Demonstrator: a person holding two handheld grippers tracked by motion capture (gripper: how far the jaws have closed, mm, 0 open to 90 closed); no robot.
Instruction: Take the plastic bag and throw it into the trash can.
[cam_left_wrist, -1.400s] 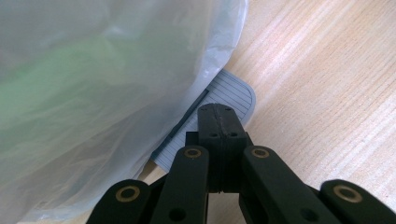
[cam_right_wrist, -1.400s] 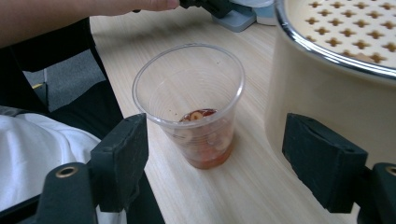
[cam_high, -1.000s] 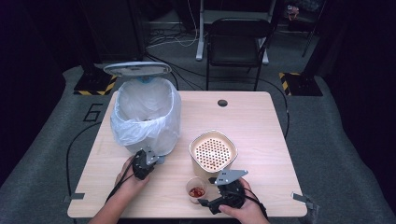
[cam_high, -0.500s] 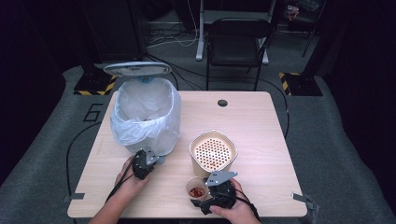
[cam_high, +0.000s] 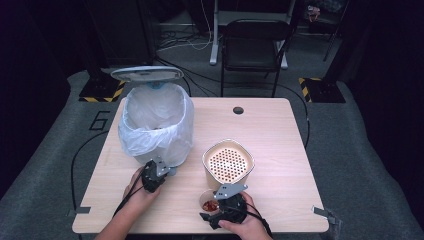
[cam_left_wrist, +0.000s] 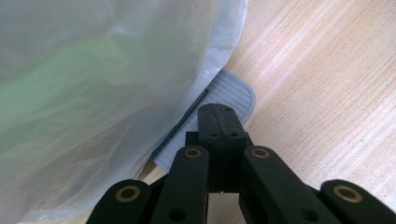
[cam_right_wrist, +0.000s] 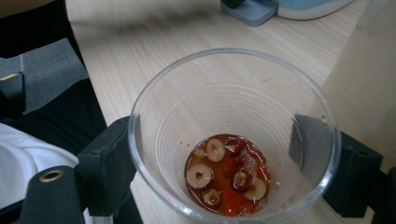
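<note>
R gripper (cam_high: 214, 216) w/ cup (cam_high: 208, 201) at table's (cam_high: 280, 150) near edge, bin (cam_high: 155, 122) up-left of it
R jaws pinched cup walls, cup upright just below strainer tub (cam_high: 228, 163); L gripper (cam_left_wrist: 219, 122) pressed together on bin pedal (cam_left_wrist: 229, 93), lid up

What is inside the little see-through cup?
The clear plastic cup holds a shallow red-brown liquid with several round slices that have a hole in the middle, floating at the bottom. What lies beneath the liquid is hidden. The right gripper has a jaw on each side of the cup.

A black chair (cam_high: 255, 47) stands behind the wooden table (cam_high: 280, 135).
</note>
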